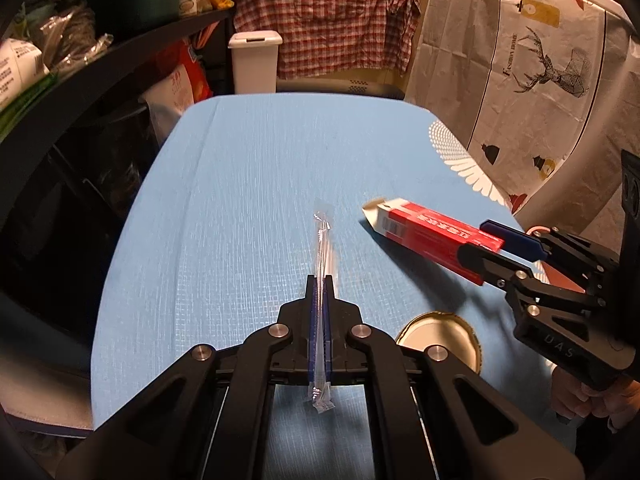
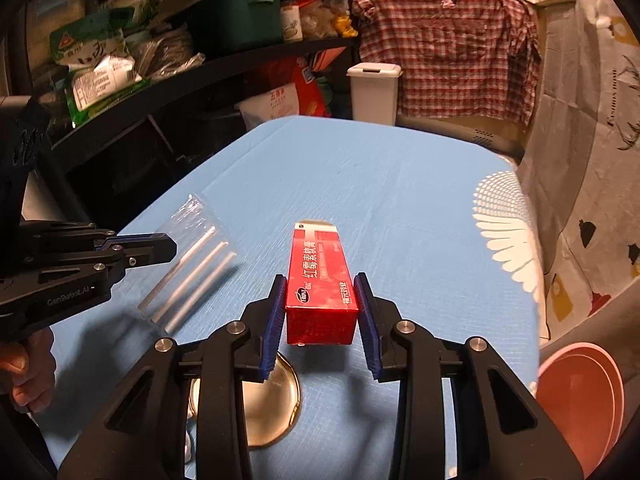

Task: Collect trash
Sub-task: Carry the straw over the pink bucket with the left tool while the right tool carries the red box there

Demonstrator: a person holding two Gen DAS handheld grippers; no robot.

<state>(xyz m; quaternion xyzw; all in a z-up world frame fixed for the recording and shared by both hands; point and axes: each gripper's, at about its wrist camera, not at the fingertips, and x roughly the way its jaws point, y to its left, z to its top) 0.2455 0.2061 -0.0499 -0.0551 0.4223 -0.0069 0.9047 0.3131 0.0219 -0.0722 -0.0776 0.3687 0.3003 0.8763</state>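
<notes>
Left claw (image 1: 319, 280) grips clear plastic straw wrapper (image 1: 322, 248), right claw (image 2: 322, 304) red cardboard box (image 2: 320, 280) (both lifted); gold round lid (image 2: 272, 404) remains near, white lidded bin (image 2: 374, 92) far.

A blue cloth covers the tabletop (image 2: 400, 184). At ten o'clock dark shelves (image 2: 208, 64) hold bags and a green bin. At twelve a plaid shirt (image 2: 448, 40) hangs behind a white bin (image 2: 374, 92); at three, a printed sheet (image 1: 532, 64).
</notes>
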